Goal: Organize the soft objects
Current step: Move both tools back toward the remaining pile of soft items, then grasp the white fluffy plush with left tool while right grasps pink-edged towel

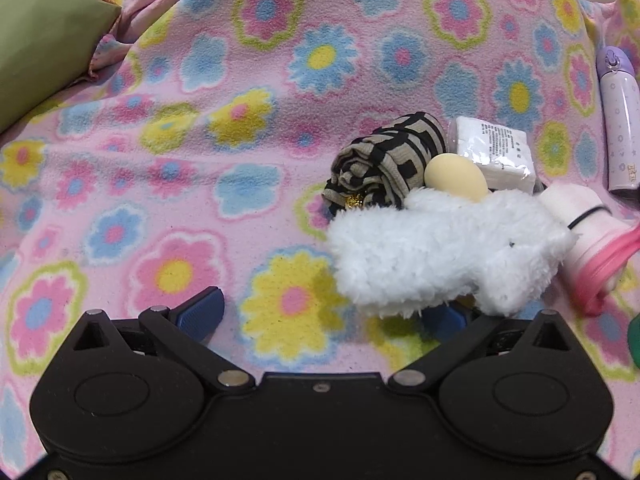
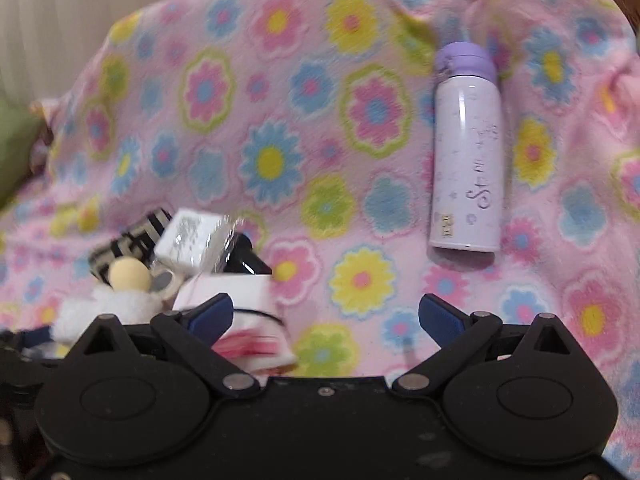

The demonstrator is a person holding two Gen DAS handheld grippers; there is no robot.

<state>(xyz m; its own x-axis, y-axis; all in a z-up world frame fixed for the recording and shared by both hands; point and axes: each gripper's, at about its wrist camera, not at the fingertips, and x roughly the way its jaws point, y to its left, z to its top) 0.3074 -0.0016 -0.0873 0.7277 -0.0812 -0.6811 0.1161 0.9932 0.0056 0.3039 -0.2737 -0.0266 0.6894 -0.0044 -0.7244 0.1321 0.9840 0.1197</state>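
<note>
A white fluffy plush [image 1: 444,254] lies on the flowered pink blanket [image 1: 248,80], covering the right fingertip of my open left gripper [image 1: 324,310]. Behind it lie a rolled black-and-tan cloth [image 1: 384,160], a cream egg-shaped sponge [image 1: 456,176] and a white pack of cotton pads [image 1: 494,152]. A white-and-pink bottle [image 1: 580,236] lies to its right. In the right wrist view my right gripper [image 2: 326,314] is open and empty; the pink-and-white bottle [image 2: 248,308] lies at its left finger, with the plush [image 2: 108,308], sponge [image 2: 130,276], cloth [image 2: 128,240] and pad pack [image 2: 188,242] to the left.
A lilac thermos [image 2: 466,148] lies on the blanket at the right; it also shows at the right edge of the left wrist view [image 1: 620,120]. A green cushion [image 1: 36,40] sits at the far left. A small black item [image 2: 248,262] lies behind the pink-and-white bottle.
</note>
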